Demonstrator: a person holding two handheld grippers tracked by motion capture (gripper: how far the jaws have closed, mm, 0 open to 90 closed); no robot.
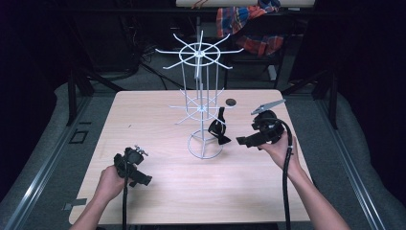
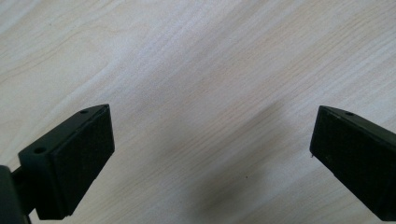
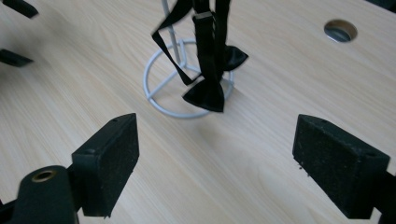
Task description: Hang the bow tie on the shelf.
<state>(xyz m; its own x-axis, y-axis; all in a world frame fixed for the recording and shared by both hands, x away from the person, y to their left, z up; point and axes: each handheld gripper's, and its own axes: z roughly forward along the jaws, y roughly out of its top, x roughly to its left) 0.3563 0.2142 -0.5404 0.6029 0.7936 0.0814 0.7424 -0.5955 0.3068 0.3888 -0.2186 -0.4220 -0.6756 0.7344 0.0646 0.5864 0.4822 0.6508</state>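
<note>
Two hand-held grippers gape empty: the right (image 1: 242, 140) just right of the bow tie (image 1: 219, 131) hanging on the rack (image 1: 201, 103), the left (image 1: 143, 180) near-left over the surface (image 1: 158, 120).

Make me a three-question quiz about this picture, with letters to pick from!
1. Where does the black bow tie hang?
A. on the white wire rack
B. flat on the table
C. in the left gripper

2. How many grippers are there?
A. one
B. two
C. three

3. How do the right gripper jaws stand?
A. shut on the tie
B. shut on nothing
C. open

Answers: 1 A, it dangles from a lower rack arm. 2 B, one in each hand. 3 C, bare table shows between them.
</note>
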